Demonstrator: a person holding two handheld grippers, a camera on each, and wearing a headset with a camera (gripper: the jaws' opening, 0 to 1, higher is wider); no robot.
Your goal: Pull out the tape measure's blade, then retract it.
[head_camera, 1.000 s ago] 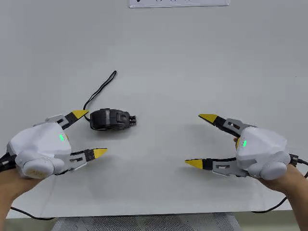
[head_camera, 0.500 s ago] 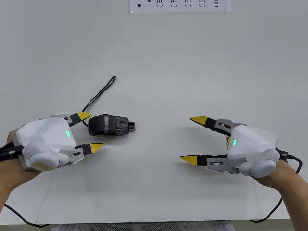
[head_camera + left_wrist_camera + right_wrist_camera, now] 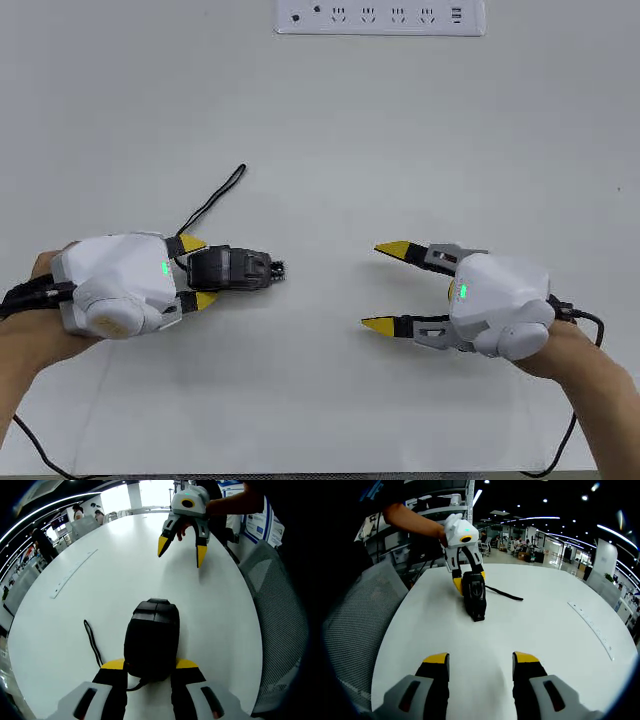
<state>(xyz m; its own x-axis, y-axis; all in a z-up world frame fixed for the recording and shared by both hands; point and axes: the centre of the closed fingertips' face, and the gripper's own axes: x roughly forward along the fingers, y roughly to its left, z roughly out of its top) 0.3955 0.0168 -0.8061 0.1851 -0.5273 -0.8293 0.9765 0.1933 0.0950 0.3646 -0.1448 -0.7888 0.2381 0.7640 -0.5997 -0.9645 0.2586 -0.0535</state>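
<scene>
A black tape measure (image 3: pixel 232 268) lies on the white table (image 3: pixel 330 140), its blade tip pointing right and its black wrist strap (image 3: pixel 210 200) trailing up-left. My left gripper (image 3: pixel 197 271) has its yellow-tipped jaws on either side of the case's rear end. In the left gripper view both tips press against the tape measure (image 3: pixel 151 640), so my left gripper (image 3: pixel 150 664) is shut on it. My right gripper (image 3: pixel 385 287) hovers open about a hand's width to the right with nothing between its jaws. From the right gripper (image 3: pixel 481 658) the tape measure (image 3: pixel 474 596) lies straight ahead.
A white power strip (image 3: pixel 380 15) lies at the table's far edge. A black cable (image 3: pixel 580 410) trails from the right gripper. Mesh chairs stand beyond the near table edge (image 3: pixel 280 605) (image 3: pixel 355 630).
My left gripper slid right along the table, and its jaws narrowed around the tape measure's rear end. My right gripper moved left toward the tape measure, still open.
</scene>
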